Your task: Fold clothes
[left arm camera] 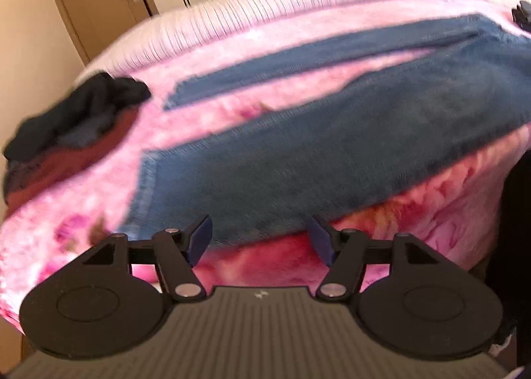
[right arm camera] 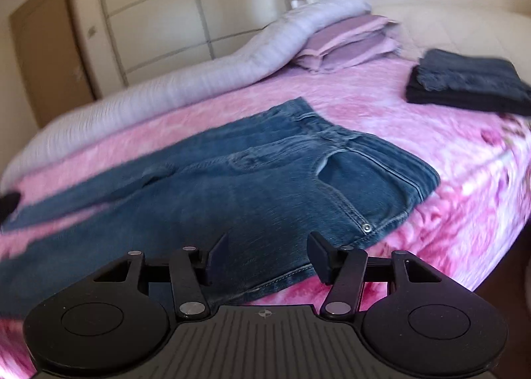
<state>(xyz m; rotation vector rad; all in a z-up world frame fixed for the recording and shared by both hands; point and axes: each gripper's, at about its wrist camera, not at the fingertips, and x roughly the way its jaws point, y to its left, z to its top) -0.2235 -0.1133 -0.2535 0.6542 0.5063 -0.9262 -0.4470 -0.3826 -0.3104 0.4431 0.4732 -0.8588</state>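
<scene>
Over jeans [right arm camera: 265,180]: fingers [right arm camera: 217,258] wide, empty

Blue denim jeans [right arm camera: 272,180]: coarse matt woven cloth, pale stitched seams, one small shiny metal rivet [right arm camera: 366,227]. Pink flowered bed blanket [right arm camera: 381,103]: soft, plush, fuzzy pile. White ribbed duvet [right arm camera: 212,80]: matt cloth. Folded dark clothes [right arm camera: 464,84]: matt knit cloth. Left tongs [left arm camera: 259,239] and right tongs [right arm camera: 267,258]: matt black plastic arms, dull silver metal pivot pins, dark blue smooth pads [left arm camera: 200,239].
</scene>
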